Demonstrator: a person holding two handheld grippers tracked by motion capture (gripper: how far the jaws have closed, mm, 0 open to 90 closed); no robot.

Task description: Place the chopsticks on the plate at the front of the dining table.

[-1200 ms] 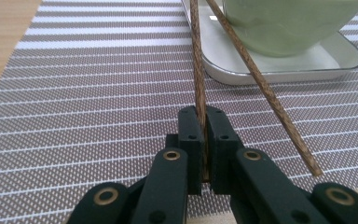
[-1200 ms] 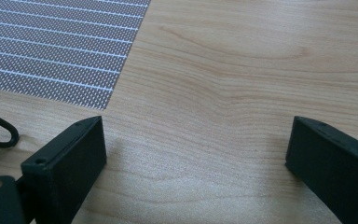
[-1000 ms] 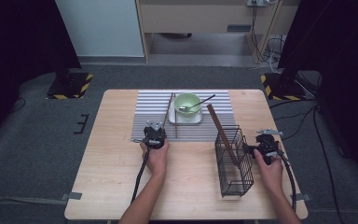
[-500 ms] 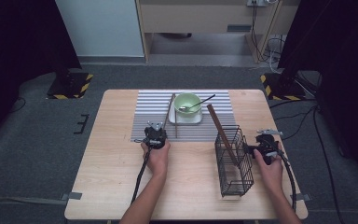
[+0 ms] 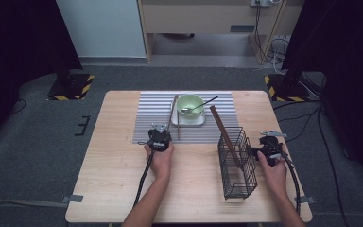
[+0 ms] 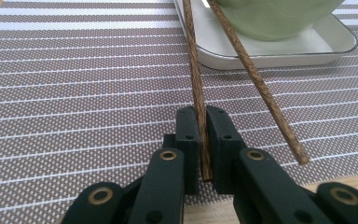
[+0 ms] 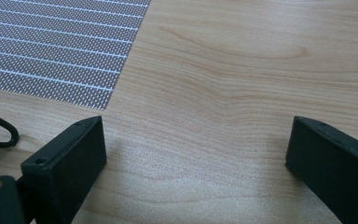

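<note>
Two brown wooden chopsticks lie on the striped placemat [image 5: 151, 120], running toward a pale green bowl [image 5: 190, 104] on a white square plate [image 6: 279, 53]. My left gripper [image 6: 203, 116] [image 5: 160, 133] is shut on the near end of the left chopstick [image 6: 196, 84]. The other chopstick [image 6: 261, 88] lies free just to its right. A metal spoon [image 5: 203, 103] rests in the bowl. My right gripper [image 7: 196, 140] [image 5: 255, 151] stands open just above bare wood, right beside a black wire basket [image 5: 236, 165]. Nothing is between its jaws.
A long flat brown stick [image 5: 221, 130] leans out of the wire basket toward the mat. The placemat's corner [image 7: 51, 51] shows in the right gripper view, with a loop of black wire [image 7: 2, 133] at its left edge. Bare tabletop [image 5: 108, 175] lies at the front left.
</note>
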